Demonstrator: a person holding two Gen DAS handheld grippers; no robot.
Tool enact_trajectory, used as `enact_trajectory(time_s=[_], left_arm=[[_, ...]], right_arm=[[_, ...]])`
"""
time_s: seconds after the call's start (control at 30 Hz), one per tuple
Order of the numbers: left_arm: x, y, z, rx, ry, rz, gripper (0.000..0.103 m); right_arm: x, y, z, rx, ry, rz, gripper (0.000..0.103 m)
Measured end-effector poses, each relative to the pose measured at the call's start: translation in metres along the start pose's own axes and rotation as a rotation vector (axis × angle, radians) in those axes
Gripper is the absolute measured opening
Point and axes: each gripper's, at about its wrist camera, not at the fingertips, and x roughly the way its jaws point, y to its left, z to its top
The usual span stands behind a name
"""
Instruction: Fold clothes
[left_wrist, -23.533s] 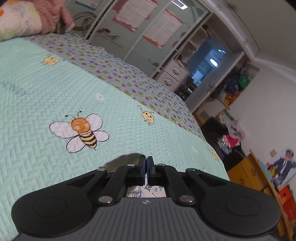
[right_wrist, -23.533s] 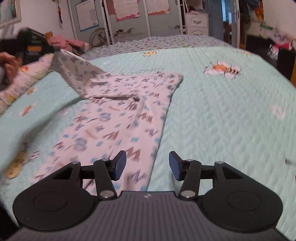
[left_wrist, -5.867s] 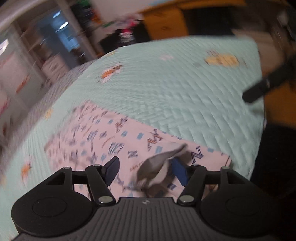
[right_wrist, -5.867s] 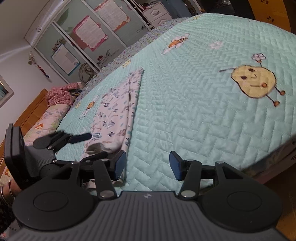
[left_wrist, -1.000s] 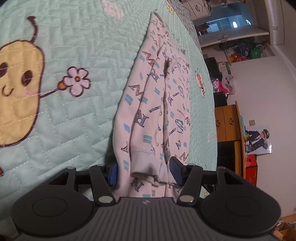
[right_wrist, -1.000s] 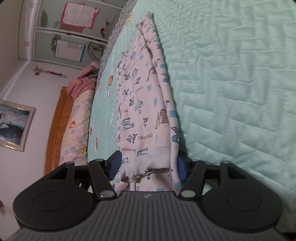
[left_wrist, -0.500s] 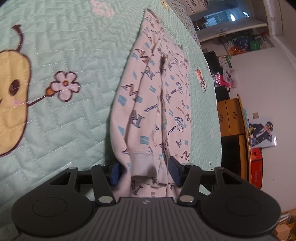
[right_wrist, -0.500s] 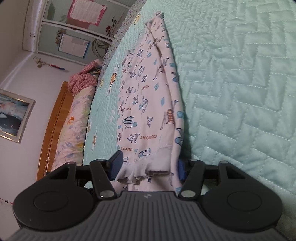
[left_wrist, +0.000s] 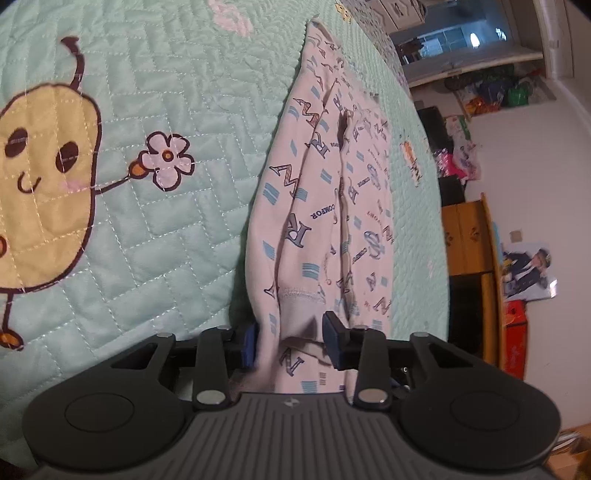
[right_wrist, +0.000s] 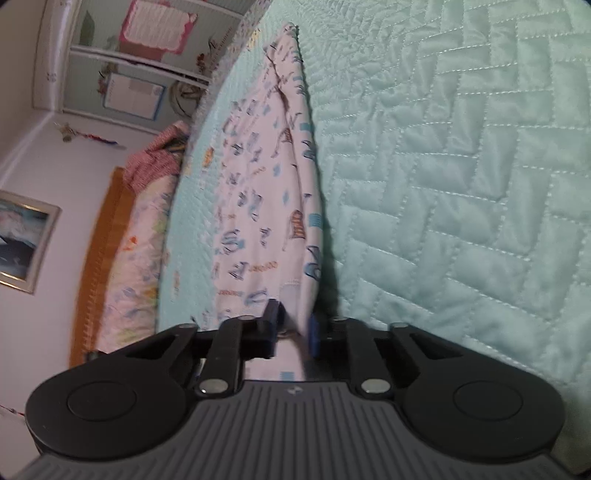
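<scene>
Trousers (left_wrist: 325, 206) are lying lengthwise on the bed (left_wrist: 155, 229), stretching toward 12 o'clock in both views. The left hand-held gripper (left_wrist: 290, 341) is closing with the hem between its jaws; the right hand-held gripper (right_wrist: 293, 332) is closing, pinching the other hem (right_wrist: 295, 306).

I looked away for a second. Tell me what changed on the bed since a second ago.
Both grippers are closing on the near end of the printed garment. The right gripper went from wide open around the cloth to pinching it; the left gripper has narrowed, with the cuff bunched between its fingers. The garment stays stretched out along the green quilt, and neither hand has shifted much.
</scene>
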Motion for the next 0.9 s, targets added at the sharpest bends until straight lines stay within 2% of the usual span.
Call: enact_trajectory(time_s=[0.13, 0.23, 0.33, 0.4, 0.47, 0.53, 0.57, 0.63, 0.67, 0.7, 0.73, 0.8, 0.87, 0.9], left_arm=[[-0.008, -0.015, -0.005, 0.104, 0.037, 0.102, 0.036], [-0.02, -0.017, -0.009, 0.127, 0.057, 0.179, 0.036], [-0.034, -0.037, -0.01, 0.245, -0.004, 0.304, 0.036], [-0.041, -0.057, -0.005, 0.307, -0.081, 0.24, 0.036], [-0.04, -0.071, 0.005, 0.309, -0.127, 0.111, 0.036], [-0.025, -0.079, 0.012, 0.296, -0.143, 0.017, 0.038], [-0.012, -0.076, 0.015, 0.275, -0.126, 0.0, 0.039], [0.016, -0.056, 0.013, 0.211, -0.031, 0.033, 0.038], [0.028, -0.044, 0.008, 0.189, 0.018, 0.063, 0.032], [0.03, -0.035, 0.002, 0.198, 0.004, 0.065, 0.021], [0.026, -0.028, -0.002, 0.193, -0.014, 0.051, 0.02], [0.018, -0.017, -0.002, 0.139, -0.012, 0.024, 0.02], [0.006, -0.023, -0.002, 0.163, -0.021, 0.046, 0.02], [0.0, -0.028, -0.002, 0.185, -0.028, 0.061, 0.024]], right_arm=[[-0.007, 0.014, -0.007, -0.103, 0.011, -0.072, 0.013], [-0.019, 0.02, -0.01, -0.145, 0.027, -0.125, 0.015], [-0.036, 0.037, -0.008, -0.22, -0.017, -0.186, 0.019], [-0.042, 0.051, -0.001, -0.272, -0.069, -0.157, 0.019], [-0.04, 0.06, 0.009, -0.283, -0.104, -0.091, 0.019], [-0.026, 0.063, 0.019, -0.259, -0.113, -0.016, 0.019], [-0.017, 0.061, 0.022, -0.233, -0.115, 0.027, 0.019], [0.005, 0.046, 0.026, -0.14, -0.086, 0.09, 0.019], [0.018, 0.036, 0.022, -0.113, -0.036, 0.055, 0.019], [0.028, 0.026, 0.017, -0.096, 0.001, 0.025, 0.01], [0.029, 0.018, 0.01, -0.112, -0.007, 0.016, 0.0], [0.023, 0.005, 0.002, -0.094, -0.01, 0.027, 0.0], [0.013, 0.007, 0.003, -0.075, -0.012, 0.013, 0.0], [0.007, 0.016, 0.003, -0.118, -0.018, 0.002, 0.006]])
